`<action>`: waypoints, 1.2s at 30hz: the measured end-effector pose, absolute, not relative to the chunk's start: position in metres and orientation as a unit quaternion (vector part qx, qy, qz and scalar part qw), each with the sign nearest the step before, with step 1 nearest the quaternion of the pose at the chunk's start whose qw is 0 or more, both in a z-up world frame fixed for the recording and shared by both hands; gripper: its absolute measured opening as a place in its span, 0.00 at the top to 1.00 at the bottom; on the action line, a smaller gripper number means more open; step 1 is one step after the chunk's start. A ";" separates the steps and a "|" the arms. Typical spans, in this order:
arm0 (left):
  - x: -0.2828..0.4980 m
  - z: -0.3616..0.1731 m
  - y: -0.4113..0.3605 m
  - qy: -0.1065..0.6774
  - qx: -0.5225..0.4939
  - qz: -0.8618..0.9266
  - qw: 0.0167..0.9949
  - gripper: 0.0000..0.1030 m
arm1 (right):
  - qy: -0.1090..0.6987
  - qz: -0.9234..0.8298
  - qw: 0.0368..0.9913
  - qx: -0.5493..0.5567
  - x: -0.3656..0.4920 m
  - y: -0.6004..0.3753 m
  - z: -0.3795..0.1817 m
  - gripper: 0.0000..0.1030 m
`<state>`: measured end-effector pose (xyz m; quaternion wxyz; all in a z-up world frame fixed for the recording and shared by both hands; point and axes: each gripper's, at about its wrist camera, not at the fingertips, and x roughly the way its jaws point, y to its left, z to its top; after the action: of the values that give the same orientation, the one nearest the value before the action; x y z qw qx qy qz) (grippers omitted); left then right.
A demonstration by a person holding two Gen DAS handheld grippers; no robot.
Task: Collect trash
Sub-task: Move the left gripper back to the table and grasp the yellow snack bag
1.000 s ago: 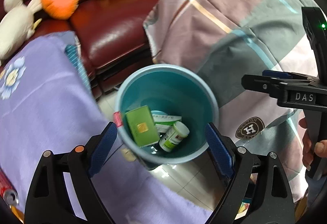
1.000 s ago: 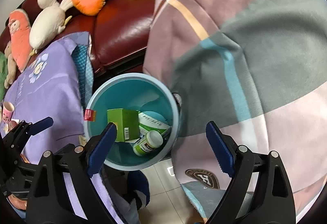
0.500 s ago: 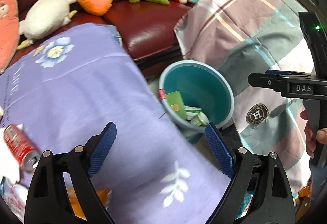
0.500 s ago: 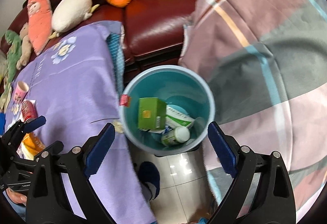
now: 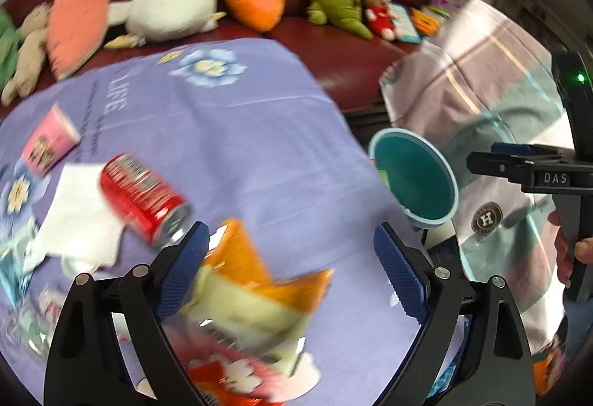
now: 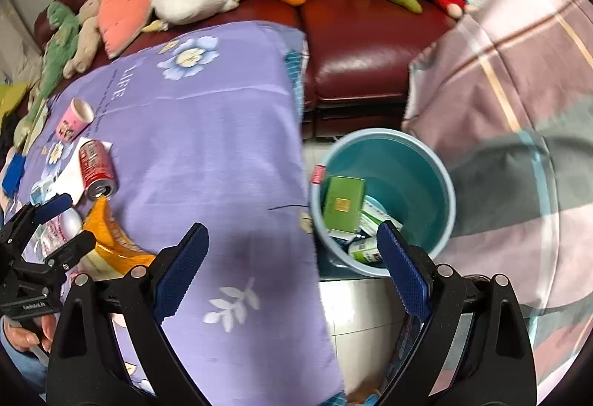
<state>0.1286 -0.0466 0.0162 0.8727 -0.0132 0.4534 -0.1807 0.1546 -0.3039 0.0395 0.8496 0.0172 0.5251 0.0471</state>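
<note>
My left gripper (image 5: 291,254) is open over the purple-clothed table, with a blurred orange snack bag (image 5: 255,272) lying just below its fingers. A red soda can (image 5: 144,198) lies on a white napkin (image 5: 74,220) to the left, and a pink paper cup (image 5: 48,143) lies beyond it. My right gripper (image 6: 291,252) is open and empty, hovering at the table's edge beside the teal bin (image 6: 444,183). The bin holds a green box (image 6: 343,198), a white carton and a small bottle (image 6: 365,252). In the right wrist view the left gripper (image 6: 76,220) hangs near the can (image 6: 96,170) and snack bag (image 6: 111,243).
A dark red sofa (image 6: 355,50) with several plush toys stands behind the table. A person in a plaid shirt (image 6: 519,109) stands right of the bin, which sits on the tiled floor (image 6: 355,313). More wrappers lie at the table's near left (image 5: 33,295).
Both views have swung left, away from the bin toward the table. The left gripper now hangs over the snack bag and can; the right gripper sits at the table edge.
</note>
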 end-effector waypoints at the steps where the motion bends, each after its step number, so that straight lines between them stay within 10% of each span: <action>1: 0.127 0.014 -0.039 0.455 -0.018 -0.175 0.873 0.11 | 0.526 0.050 0.849 0.015 0.154 -0.298 0.039 0.14; 26: 0.133 -0.071 -0.035 0.518 -0.055 -0.187 0.833 0.04 | 0.577 0.078 0.811 0.049 0.159 -0.269 -0.016 0.14; 30: 0.130 -0.067 -0.043 0.507 -0.058 -0.204 0.835 0.41 | 0.582 0.073 0.808 0.059 0.159 -0.277 -0.023 0.14; 36: 0.127 -0.057 -0.049 0.489 -0.050 -0.195 0.849 0.71 | 0.584 0.070 0.806 0.068 0.164 -0.278 -0.028 0.14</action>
<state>0.1266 -0.0487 -0.0571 0.8486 -0.0495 0.4894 -0.1947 0.1636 -0.2783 -0.0277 0.8057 0.0678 0.5843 0.0699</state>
